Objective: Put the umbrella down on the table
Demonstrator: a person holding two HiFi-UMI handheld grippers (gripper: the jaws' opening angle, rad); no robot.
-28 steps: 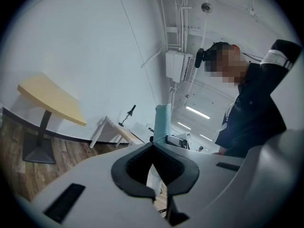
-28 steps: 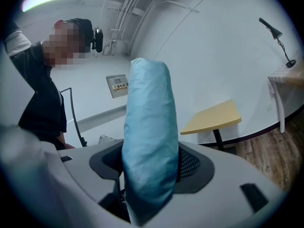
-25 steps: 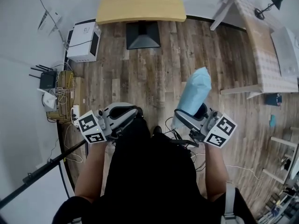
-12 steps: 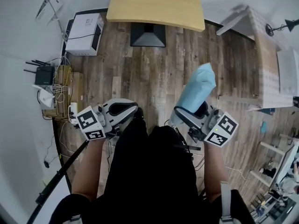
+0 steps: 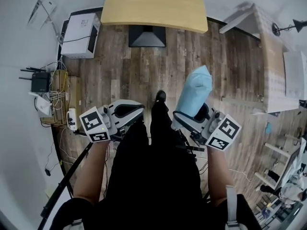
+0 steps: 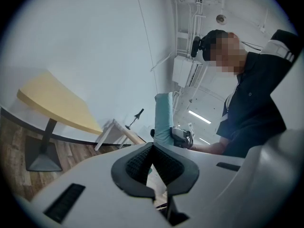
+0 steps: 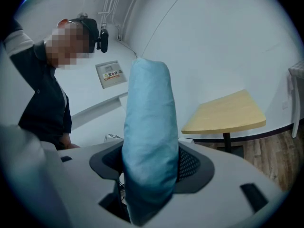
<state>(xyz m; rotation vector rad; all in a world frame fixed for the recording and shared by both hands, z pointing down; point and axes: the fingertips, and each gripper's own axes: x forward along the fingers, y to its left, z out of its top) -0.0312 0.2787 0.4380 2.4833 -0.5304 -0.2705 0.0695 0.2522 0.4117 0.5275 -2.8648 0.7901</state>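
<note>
A folded light-blue umbrella (image 5: 194, 96) in its sleeve sticks up and forward out of my right gripper (image 5: 188, 120), which is shut on it. In the right gripper view the umbrella (image 7: 149, 141) fills the gap between the dark pads. My left gripper (image 5: 125, 112) is shut with nothing in it; its pads meet in the left gripper view (image 6: 153, 163), where the umbrella (image 6: 164, 120) shows beyond. The yellow-topped table (image 5: 153, 6) stands ahead across the wood floor, also seen at the right (image 7: 223, 114) and at the left (image 6: 57, 103).
A white box (image 5: 80, 28) sits on the floor left of the table. Routers and cables (image 5: 48, 95) lie by the left wall. A white slanted desk with a black lamp (image 5: 276, 56) stands at the right. A black pole (image 5: 64, 186) leans at lower left.
The view has shifted forward, so the table sits closer and more centred. A foot now steps out ahead between the grippers. Both grippers keep their hold and state.
</note>
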